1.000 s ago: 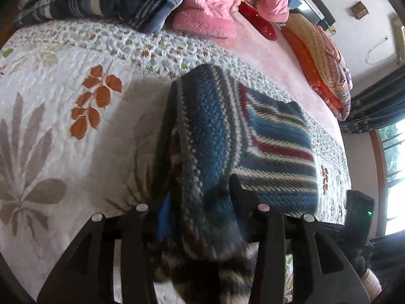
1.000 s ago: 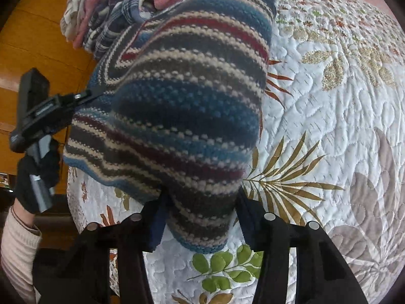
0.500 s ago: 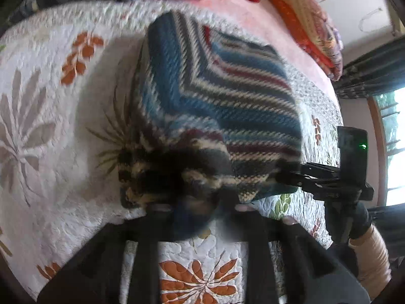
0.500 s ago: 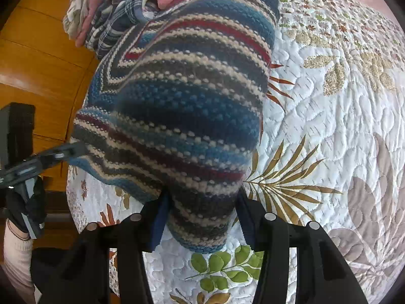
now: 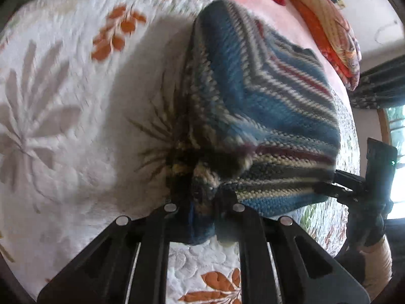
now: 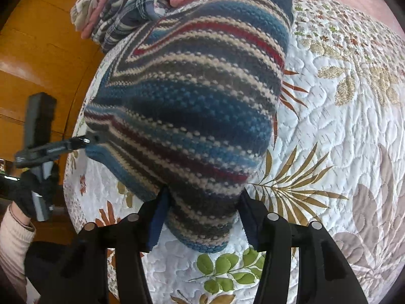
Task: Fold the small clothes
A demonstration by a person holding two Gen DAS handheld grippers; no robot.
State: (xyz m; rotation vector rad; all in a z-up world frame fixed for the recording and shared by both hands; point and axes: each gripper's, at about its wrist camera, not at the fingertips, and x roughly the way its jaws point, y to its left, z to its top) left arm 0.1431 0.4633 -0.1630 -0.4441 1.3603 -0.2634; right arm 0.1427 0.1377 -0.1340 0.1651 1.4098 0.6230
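I count one striped knit garment [image 5: 265, 106], blue with cream, grey and red bands, and two grippers, one in each of my hands, both fastened on it. It is lifted over the white quilted bedspread [image 5: 63, 101], stretched between my two grips, its far end towards the head of the bed.

Starting at the left, my left gripper [image 5: 202, 210] has its two fingers pinched on a bunched corner of the knit; the cloth spills down between them and hangs just above the quilt. From this camera the fabric fans away up and to the right, and at the right edge my right gripper [image 5: 326, 190] shows side-on, its tips at the garment's lower edge, with my gloved right hand [image 5: 364, 228] wrapped round the handle below it.

From the right wrist camera, my right gripper [image 6: 202, 202] is clamped on another corner, the knit bulging thick between its two fingers. At the far left of that view my left gripper [image 6: 88, 140] reaches in level, its tip meeting the garment's side edge, held by my gloved left hand [image 6: 27, 192] with a pale sleeve [image 6: 12, 248] below.

Beyond the garment lies one pile of clothes [image 6: 131, 12], plaid and pink pieces.
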